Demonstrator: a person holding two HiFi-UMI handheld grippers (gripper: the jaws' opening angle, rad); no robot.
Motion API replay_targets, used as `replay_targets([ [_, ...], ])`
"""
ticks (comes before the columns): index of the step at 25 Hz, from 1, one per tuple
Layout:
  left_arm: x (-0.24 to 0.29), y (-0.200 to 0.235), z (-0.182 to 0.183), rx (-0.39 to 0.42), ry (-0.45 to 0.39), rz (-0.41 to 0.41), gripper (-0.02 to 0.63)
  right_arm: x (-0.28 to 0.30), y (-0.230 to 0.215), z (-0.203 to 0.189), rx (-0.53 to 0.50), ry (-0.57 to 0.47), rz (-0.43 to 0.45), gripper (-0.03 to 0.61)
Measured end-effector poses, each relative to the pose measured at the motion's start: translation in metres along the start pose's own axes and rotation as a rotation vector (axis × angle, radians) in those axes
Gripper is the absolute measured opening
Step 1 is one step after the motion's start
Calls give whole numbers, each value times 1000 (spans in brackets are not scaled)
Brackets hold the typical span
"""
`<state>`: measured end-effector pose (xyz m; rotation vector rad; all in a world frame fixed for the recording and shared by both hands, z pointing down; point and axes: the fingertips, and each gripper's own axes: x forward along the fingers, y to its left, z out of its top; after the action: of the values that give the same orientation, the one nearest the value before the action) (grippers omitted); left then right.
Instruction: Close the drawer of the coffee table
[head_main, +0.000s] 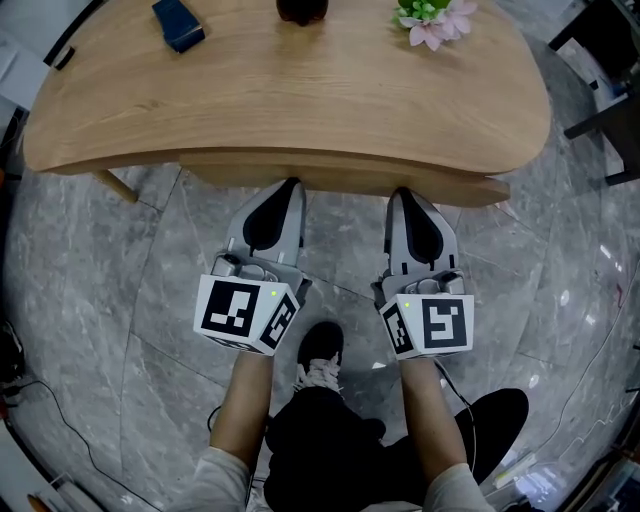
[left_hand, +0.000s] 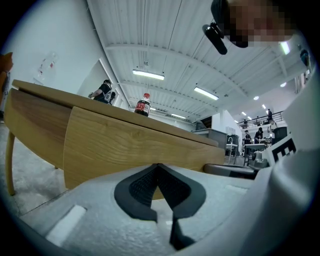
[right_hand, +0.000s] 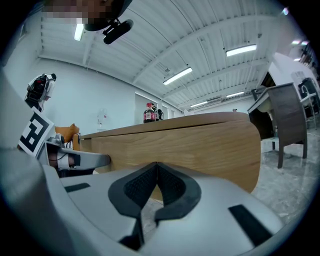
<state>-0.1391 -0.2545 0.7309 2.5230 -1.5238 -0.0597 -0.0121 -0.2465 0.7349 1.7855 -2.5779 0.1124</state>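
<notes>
Drawer almost home, both hand-held grippers lined up on its front.

The drawer (head_main: 340, 178) is seen just ahead of the left hand-held gripper (head_main: 291, 184) and the right hand-held gripper (head_main: 400, 192). Each has its jaws pressed together on nothing, with the tips at or touching the front panel. A thin lip is judged to be left proud of the worktop (head_main: 300, 90) edge, so a last push is called for. Farther ahead, a blue object (head_main: 178, 22), a bottle (head_main: 300, 8) and flowers (head_main: 432, 18) are carried on top; nothing is seen blocking the way.
</notes>
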Motion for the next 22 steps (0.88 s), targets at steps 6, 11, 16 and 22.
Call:
replay_targets([
  [6, 10, 5, 2, 0, 5, 0, 9, 9, -3, 1, 2, -6, -5, 17],
  [11, 16, 9, 4, -3, -7, 9, 9, 16, -5, 2, 2, -14, 0, 17],
  [16, 20, 10, 4, 6, -11, 6, 9, 20, -8, 2, 27, -30, -12, 17],
  [22, 26, 14, 4, 20, -21, 35, 9, 27, -10, 2, 13, -20, -6, 17],
])
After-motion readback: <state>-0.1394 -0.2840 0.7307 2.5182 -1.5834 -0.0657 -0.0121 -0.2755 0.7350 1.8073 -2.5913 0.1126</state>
